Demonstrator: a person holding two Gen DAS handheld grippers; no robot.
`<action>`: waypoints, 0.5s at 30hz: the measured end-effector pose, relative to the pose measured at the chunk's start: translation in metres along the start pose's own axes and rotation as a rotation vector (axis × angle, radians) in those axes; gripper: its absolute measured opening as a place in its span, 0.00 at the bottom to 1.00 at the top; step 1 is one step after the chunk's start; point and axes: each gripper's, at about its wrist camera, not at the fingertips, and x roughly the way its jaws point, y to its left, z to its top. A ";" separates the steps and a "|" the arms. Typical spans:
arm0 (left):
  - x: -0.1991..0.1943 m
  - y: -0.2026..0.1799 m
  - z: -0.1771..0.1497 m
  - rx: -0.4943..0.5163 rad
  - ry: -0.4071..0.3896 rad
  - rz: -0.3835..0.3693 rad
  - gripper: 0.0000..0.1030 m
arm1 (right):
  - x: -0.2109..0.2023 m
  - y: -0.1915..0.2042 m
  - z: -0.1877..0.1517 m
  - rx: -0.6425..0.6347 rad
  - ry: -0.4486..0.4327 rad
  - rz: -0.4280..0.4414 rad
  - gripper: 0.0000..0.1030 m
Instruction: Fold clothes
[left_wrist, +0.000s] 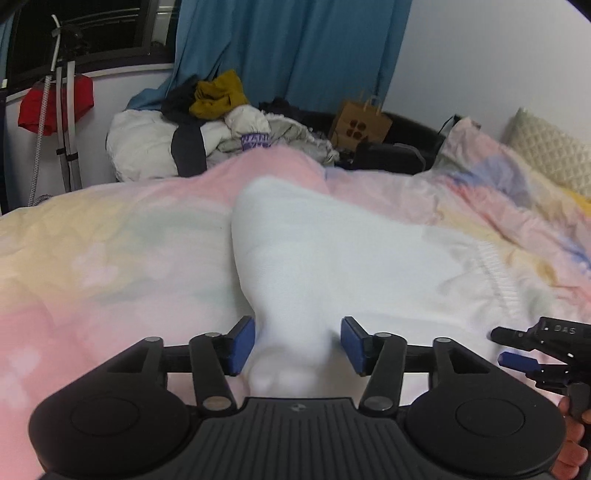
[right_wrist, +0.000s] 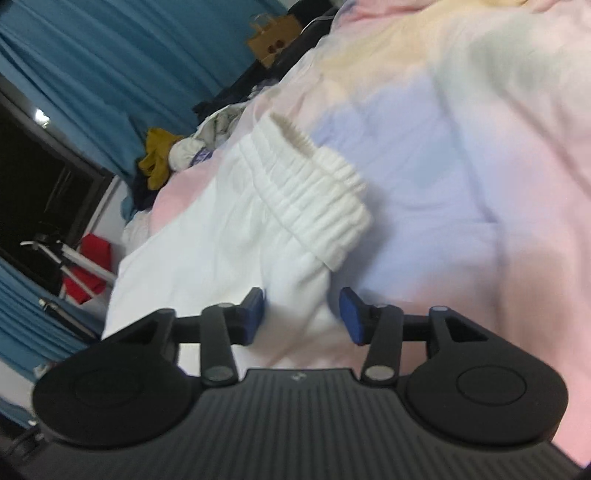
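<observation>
A white garment (left_wrist: 332, 258) with a ribbed elastic waistband (right_wrist: 314, 195) lies on the pastel duvet (left_wrist: 92, 258). My left gripper (left_wrist: 297, 345) is open. A bunched fold of the white cloth sits between its blue pads (left_wrist: 243, 345), which do not clamp it. My right gripper (right_wrist: 302, 314) is open too, low over the garment just below the waistband. White cloth lies between its pads (right_wrist: 351, 317), with a gap showing on the right side. In the left wrist view the right gripper (left_wrist: 506, 347) shows at the right edge, close beside the left one.
A heap of mixed clothes (left_wrist: 221, 125) lies at the far end of the bed, with a brown paper bag (left_wrist: 360, 123) beside it. A pillow (left_wrist: 550, 147) lies at the far right. Blue curtains (left_wrist: 288, 48) and a stand with a red cloth (left_wrist: 55, 103) are behind.
</observation>
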 end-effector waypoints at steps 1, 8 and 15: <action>-0.016 0.000 -0.001 0.006 -0.008 -0.005 0.57 | -0.014 0.005 -0.001 -0.014 -0.011 -0.018 0.49; -0.141 -0.012 -0.012 0.033 -0.112 0.003 0.67 | -0.126 0.060 -0.021 -0.275 -0.181 0.013 0.49; -0.259 -0.030 -0.036 0.000 -0.213 -0.039 0.78 | -0.217 0.093 -0.060 -0.497 -0.311 0.057 0.49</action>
